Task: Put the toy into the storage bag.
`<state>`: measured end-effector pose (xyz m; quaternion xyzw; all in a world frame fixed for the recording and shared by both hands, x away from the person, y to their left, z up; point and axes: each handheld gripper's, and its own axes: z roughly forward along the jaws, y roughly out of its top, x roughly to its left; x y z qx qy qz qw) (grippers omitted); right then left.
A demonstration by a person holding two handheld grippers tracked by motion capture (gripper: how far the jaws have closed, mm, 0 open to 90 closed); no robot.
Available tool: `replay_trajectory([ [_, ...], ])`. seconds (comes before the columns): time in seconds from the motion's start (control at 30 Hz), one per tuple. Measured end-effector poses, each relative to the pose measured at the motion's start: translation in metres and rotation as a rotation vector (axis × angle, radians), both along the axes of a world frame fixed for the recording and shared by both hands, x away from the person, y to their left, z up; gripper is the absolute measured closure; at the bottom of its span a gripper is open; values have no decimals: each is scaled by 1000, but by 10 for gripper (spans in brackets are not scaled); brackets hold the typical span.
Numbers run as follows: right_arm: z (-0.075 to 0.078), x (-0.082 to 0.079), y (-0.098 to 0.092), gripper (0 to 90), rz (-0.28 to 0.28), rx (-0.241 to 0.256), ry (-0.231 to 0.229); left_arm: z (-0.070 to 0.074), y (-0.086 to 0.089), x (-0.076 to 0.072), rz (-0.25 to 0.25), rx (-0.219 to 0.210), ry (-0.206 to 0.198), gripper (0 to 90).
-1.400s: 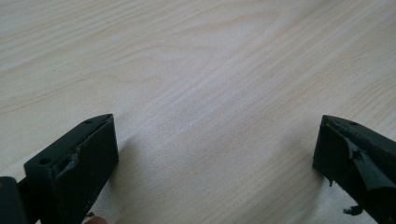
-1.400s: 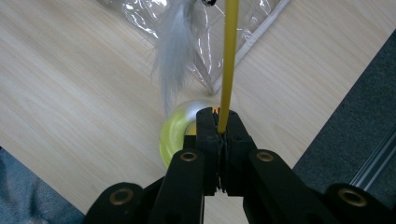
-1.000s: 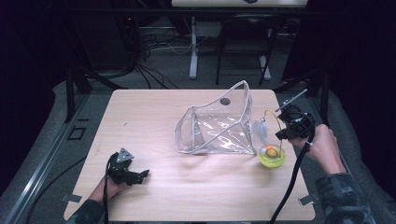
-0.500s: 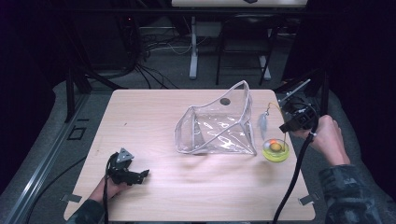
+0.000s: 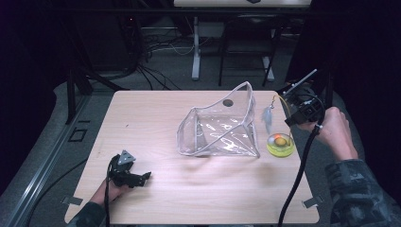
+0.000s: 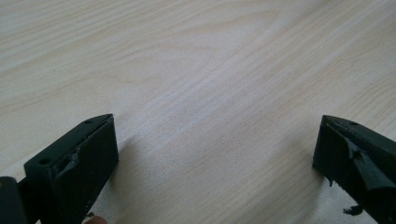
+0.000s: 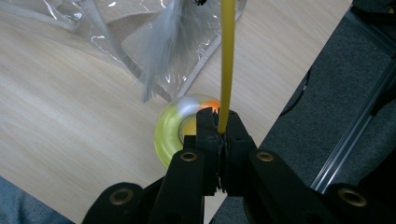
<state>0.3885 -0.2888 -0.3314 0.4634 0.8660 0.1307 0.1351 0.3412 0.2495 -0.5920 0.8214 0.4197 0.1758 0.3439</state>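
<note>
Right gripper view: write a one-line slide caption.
Right gripper shut on a yellow wand, grey feather dangling above a yellow disc toy.

The left claw (image 5: pixel 144 176) lay low with jaws spread wide; the right claw (image 5: pixel 286 100), raised, had its jaws pinched together.

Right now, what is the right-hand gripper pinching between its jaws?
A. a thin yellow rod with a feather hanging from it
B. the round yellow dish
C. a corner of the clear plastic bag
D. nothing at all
A: in the right gripper view the right gripper has its jaws closed on the thin yellow rod, and the grey feather dangles from its far end.
</note>
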Motion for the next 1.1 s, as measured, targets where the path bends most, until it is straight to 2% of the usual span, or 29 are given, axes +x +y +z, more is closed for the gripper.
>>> replay_trajectory([
  [0.23, 14, 2, 4, 878, 10, -21, -12, 0, 0, 0, -1, -1, 0, 0],
  [0.77, 44, 7, 12, 878, 9, -17, -48, 1, 0, 0, -6, 2, 9, 0],
  [1.1, 60, 9, 19, 878, 29, -57, -47, 1, 0, 0, -6, 2, 9, 0],
])
